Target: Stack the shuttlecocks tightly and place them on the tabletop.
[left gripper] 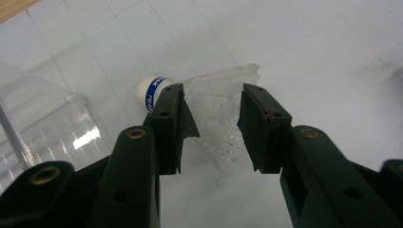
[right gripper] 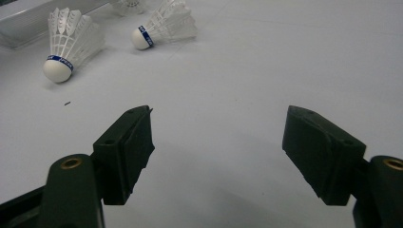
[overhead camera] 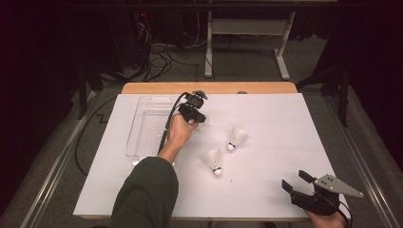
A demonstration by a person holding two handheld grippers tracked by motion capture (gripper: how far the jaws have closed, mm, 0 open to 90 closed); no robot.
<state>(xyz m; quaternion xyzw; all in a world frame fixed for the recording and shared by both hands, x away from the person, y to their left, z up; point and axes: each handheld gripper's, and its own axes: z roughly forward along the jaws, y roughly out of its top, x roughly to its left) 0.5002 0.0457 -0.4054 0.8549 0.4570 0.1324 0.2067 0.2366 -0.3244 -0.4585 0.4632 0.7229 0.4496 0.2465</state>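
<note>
L gripper (overhead camera: pixel 198 119) was out over the white table (overhead camera: pixel 266 156), near its far side, just beside a clear tray (overhead camera: pixel 147 124). In the left gripper view its jaws stood part-closed w/ a shuttle (left gripper: pixel 214 102) between them: feather skirt in the gap, white cork w/ blue band poking out past the left jaw. The left pad looked to be against the skirt near the cork; the right pad sat right at the feathers, but contact there couldn't be told for sure. The shuttle lay on the table, not lifted as far as could be seen.

R gripper (overhead camera: pixel 298 182) was at the near right corner, well apart from the L one, jaws spread wide w/ nothing between them.

2 more shuttles lay mid-table, near each other but not touching: one (overhead camera: pixel 236 138) farther out, one (overhead camera: pixel 213 162) nearer the person. Both lay on their sides, corks toward the near edge. Sleeve (overhead camera: pixel 145 194) came in from the bottom edge.
</note>
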